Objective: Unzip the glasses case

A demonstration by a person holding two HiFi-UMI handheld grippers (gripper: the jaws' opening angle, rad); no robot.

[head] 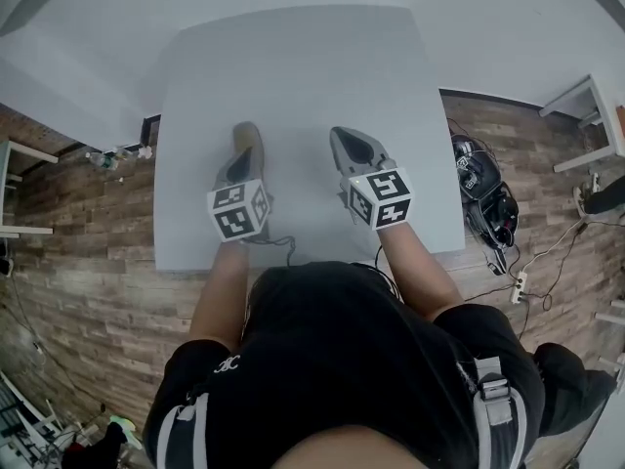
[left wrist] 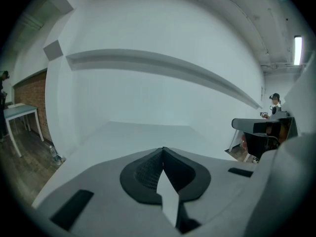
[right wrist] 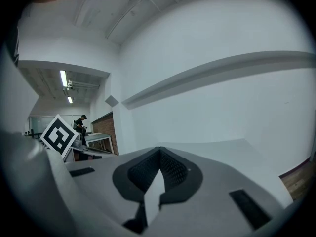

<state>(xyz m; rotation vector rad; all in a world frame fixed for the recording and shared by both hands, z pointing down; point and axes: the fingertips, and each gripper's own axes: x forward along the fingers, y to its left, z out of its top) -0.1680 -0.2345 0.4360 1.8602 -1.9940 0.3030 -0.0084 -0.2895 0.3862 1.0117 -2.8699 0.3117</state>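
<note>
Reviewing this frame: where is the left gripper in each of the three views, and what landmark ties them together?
Head view: left gripper left of centre, above the white table.
Left gripper view: its own shut, empty jaws fill the bottom of the picture.
Right gripper view: only its marker cube shows, at the left edge.
Shared landmark: the white table, seen in all three.

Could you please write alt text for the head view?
Seen from above, a person holds the left gripper and right gripper side by side over a white table, both shut and empty; brown plank floor surrounds it.
</note>
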